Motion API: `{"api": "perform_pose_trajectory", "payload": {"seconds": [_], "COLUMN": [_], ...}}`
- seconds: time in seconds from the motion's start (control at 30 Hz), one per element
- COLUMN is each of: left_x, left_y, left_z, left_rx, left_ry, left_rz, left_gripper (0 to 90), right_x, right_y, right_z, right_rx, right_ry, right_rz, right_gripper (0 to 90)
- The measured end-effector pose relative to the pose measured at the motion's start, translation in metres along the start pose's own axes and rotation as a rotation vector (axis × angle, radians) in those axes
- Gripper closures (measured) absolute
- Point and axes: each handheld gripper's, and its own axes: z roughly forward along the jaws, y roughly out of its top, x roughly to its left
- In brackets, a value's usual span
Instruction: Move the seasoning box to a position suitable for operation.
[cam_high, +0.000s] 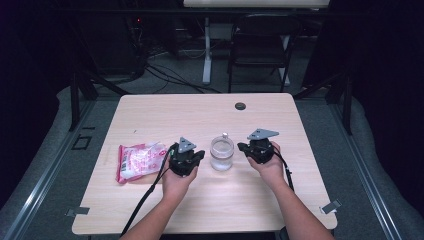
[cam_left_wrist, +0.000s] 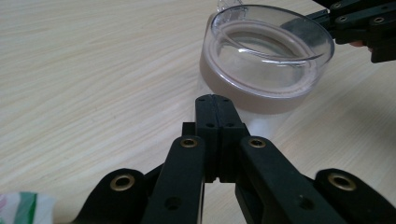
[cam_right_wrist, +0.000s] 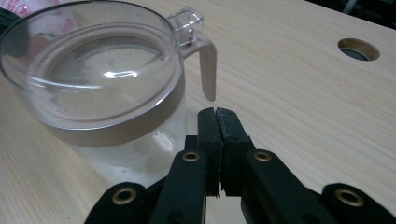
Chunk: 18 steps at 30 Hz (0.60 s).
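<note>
A clear round jar with a tan plastic collar and a transparent lid (cam_high: 222, 152) stood upright near the middle of the pale wooden table (cam_high: 200, 115), and everything else is placed here by reference to that jar. The left gripper (cam_high: 199, 156), black and held in the person's left hand (cam_high: 176, 182), sat just beside the jar on its left, tips pointing at it; in the left gripper view its jaws were pressed flat together with nothing between them, the tips just short of the jar's tan collar (cam_left_wrist: 261, 95). The right gripper (cam_high: 242, 147), held in the right hand (cam_high: 270, 167), sat just beside the jar on the opposite side, likewise pointing inward. In the right gripper view its jaws were also closed on nothing, and the jar's tan latch tab (cam_right_wrist: 207, 70) hung down from the lid's small clear hinge block right above their tips; whether the tips touched the jar's wall could not be told. A pink and white plastic packet (cam_high: 140, 161) lay flat on the table to the left of the jar, beyond the left gripper. A small dark round hole (cam_high: 240, 106) in the tabletop lay beyond the jar, toward the far edge.
</note>
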Motion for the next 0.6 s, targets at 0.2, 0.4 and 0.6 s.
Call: {"api": "perform_pose_trajectory", "payload": {"seconds": [0.2,0.4,0.6], "left_x": [-0.001,-0.003,-0.003], "left_y": [0.002,0.007,0.006], "left_z": [0.012,0.018,0.017], "left_rx": [0.013,-0.001,0.000], "left_ry": [0.018,0.018,0.013], "left_rz": [-0.016,-0.001,0.016], "left_gripper": [90.0,90.0,90.0], "right_x": [0.006,0.008,0.011], "right_y": [0.002,0.002,0.001], "right_z": [0.002,0.004,0.001], "right_rx": [-0.009,-0.010,-0.004], "right_ry": [0.032,0.043,0.045], "right_rz": [-0.020,-0.029,-0.033], "right_gripper": [89.7,90.0,90.0]}}
